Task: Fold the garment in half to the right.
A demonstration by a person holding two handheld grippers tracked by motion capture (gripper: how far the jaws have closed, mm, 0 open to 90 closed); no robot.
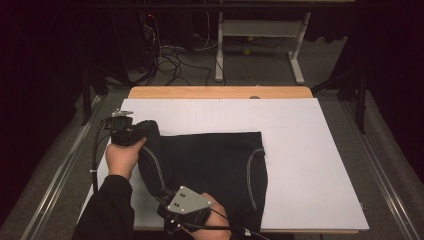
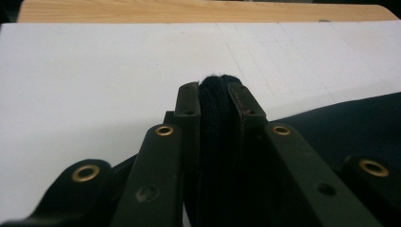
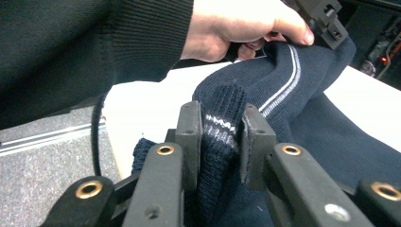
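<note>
On the white tabletop [image 1: 310, 165] lies a dark sweater [image 1: 210, 170], left of centre, its left edge lifted. Left claw [image 2: 215, 97] pinches the far corner; right claw [image 3: 222, 130] clamps the striped near hem. To fold well, I'd carry both across together, level, keeping the edge taut.
</note>
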